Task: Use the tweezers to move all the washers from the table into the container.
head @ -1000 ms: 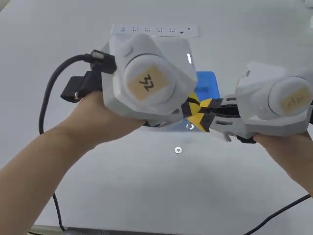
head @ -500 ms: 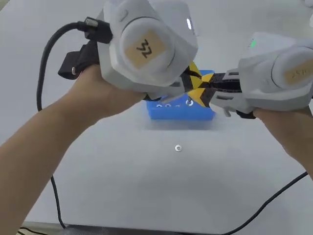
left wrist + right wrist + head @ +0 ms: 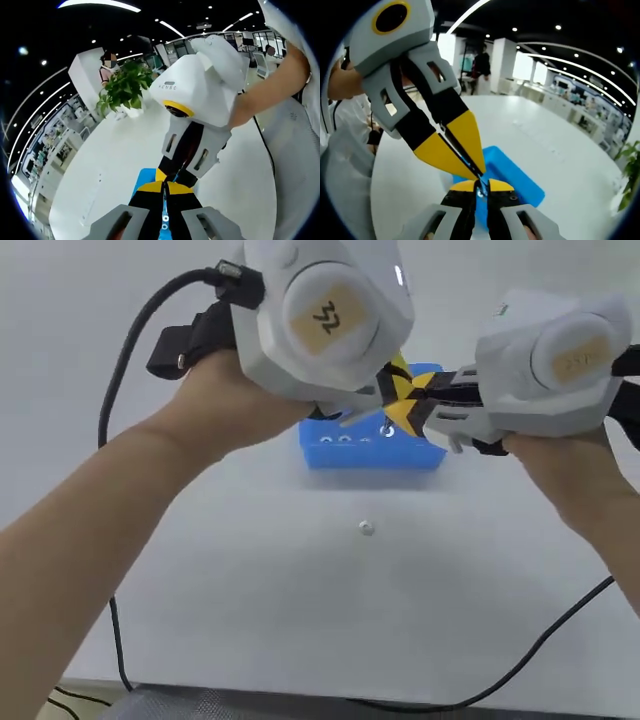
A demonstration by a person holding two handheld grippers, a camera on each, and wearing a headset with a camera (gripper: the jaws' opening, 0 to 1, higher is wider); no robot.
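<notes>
- Plainly, the main risk is a lost grip. The left claw (image 3: 165,192) is clenched on the tweezers (image 3: 457,147), and the right claw (image 3: 481,189) is pinched shut on the same tweezers near their tip. An uneven squeeze or twist between the two hands could make the thin legs slip or spring apart.
- I cannot tell whether a washer sits in the tweezers' tips; if one does, a jolt could flick it past the container (image 3: 400,458).
- One washer (image 3: 367,528) lies on the desk (image 3: 300,590), at 6 o'clock from the container and well apart. Being flat and small, it may skid when nudged.
- The blue container, beneath the meeting claws, holds several washers (image 3: 345,439) in a row near its 6 o'clock wall.
</notes>
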